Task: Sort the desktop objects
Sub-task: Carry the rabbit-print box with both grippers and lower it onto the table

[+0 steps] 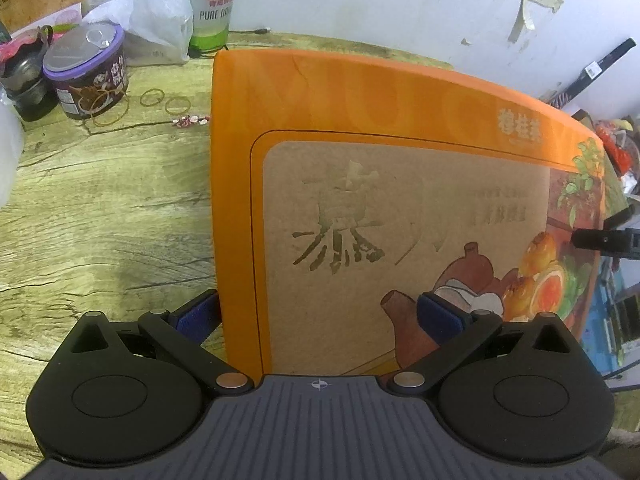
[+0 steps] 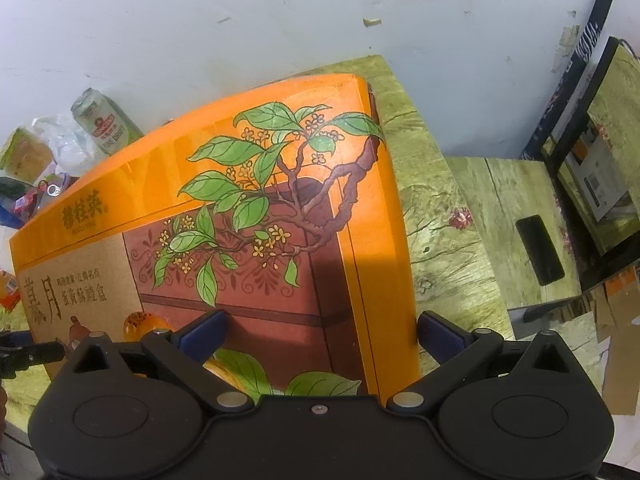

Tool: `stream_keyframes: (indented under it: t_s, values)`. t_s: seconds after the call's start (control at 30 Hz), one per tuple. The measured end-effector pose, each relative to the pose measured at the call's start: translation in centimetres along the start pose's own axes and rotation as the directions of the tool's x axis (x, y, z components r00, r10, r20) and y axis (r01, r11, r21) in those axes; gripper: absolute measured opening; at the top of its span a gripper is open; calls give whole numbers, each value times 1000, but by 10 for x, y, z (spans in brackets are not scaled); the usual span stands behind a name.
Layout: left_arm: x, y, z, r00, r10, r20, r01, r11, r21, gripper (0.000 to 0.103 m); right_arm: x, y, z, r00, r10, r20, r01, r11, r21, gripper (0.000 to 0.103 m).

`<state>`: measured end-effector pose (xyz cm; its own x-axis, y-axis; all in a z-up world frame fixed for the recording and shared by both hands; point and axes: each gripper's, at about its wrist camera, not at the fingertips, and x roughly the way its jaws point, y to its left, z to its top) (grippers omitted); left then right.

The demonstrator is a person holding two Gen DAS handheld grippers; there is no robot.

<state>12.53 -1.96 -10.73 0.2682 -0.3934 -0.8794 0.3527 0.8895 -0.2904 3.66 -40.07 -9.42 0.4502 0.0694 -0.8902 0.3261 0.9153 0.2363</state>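
On the wood-grain tabletop (image 1: 100,208) lies a large flat orange cardboard gift box (image 1: 360,128). Your left gripper (image 1: 318,316) straddles its near left edge, fingers spread wide; your right gripper (image 2: 322,334) straddles its right edge, equally spread. Behind stand a green beer bottle (image 1: 210,4) and a purple-lidded tub (image 1: 86,70).

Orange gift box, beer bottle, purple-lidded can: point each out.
Orange gift box (image 1: 360,92): left wrist view, plain orange top border.
Beer bottle (image 1: 211,12): left wrist view, label.
Purple-lidded can (image 1: 82,50): left wrist view, foil lid.
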Motion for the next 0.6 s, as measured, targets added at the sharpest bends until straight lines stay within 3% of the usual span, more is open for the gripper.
stream_keyframes:
  t_s: [0.6]
  values:
    - [16, 7, 11, 999, -44, 12, 44, 999, 5, 103, 25, 11, 12, 1000, -26, -5, 26, 1000, 5, 102]
